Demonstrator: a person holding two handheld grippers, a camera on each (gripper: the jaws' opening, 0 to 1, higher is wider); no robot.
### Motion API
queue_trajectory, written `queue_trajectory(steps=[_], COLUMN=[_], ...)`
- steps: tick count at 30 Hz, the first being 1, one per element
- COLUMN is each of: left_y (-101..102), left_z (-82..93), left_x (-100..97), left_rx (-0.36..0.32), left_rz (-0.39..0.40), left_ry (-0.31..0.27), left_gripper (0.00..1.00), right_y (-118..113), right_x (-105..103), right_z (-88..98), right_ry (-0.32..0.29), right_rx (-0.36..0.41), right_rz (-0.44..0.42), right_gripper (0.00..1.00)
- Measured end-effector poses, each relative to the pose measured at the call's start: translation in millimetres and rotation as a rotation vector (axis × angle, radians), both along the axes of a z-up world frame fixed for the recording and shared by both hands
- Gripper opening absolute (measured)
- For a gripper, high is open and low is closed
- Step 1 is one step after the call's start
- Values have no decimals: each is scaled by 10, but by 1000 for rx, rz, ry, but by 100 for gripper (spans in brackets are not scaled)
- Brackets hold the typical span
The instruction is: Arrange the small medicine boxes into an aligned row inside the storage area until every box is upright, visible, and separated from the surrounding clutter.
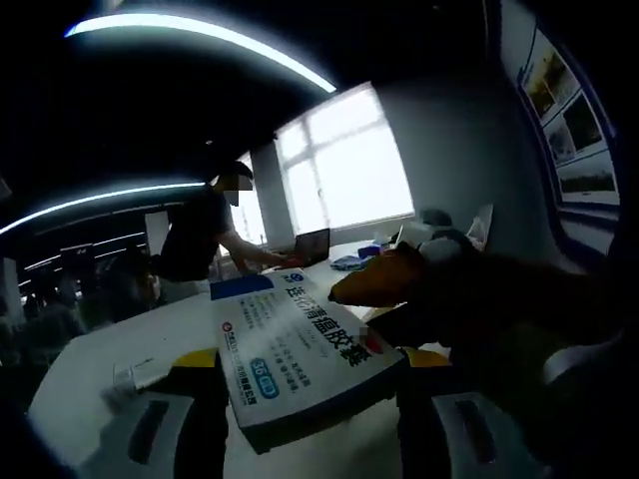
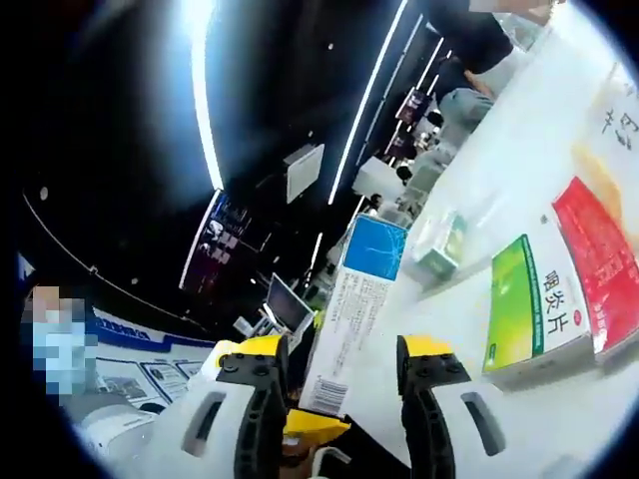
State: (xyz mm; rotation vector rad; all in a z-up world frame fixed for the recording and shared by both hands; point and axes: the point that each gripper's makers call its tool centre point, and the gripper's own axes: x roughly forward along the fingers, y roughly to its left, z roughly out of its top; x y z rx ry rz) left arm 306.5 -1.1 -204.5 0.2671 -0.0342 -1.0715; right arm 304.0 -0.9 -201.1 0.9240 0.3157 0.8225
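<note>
- Left hand-held gripper [image 1: 310, 399] clenches a blue-and-white box [image 1: 300, 349] above the white counter [image 1: 120, 344].
- Right hand-held gripper [image 2: 344, 384] grasps a tall blue-topped box [image 2: 354, 319]; green box [image 2: 529, 304] and red box [image 2: 604, 259] lie just beside each other on the counter.

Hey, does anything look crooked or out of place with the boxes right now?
Yes. The blue-and-white box sits tilted between the left gripper's fingers, not upright. In the right gripper view, the green box and red box lie flat on the white table, not standing in a row.
</note>
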Motion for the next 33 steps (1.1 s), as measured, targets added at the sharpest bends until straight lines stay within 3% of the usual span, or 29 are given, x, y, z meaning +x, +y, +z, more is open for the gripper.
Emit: queue_trajectory(steps=[3,13,21,27,33], left_y=[-18,-69,-90,-96,-123], left_z=[-32,-83,-66,-115,-122], left_x=[-23,-37,-49,-56,-123], left_rx=[8,27,33,48,33], left_rz=[-4,-32,-44,-62,-112], left_ry=[-9,-18,-53,-37,-46], left_gripper=[67,69,70,70,74], right_y=[34,-46,-51,-65,-151], right_x=[-37,-60,-84,-88,-61], right_z=[-22,-52,-21,-48,-62], right_ry=[14,80,74,76,89], right_rx=[1,5,32,23,62], right_rz=[7,30,34,29,28], right_gripper=[25,21,20,19,19])
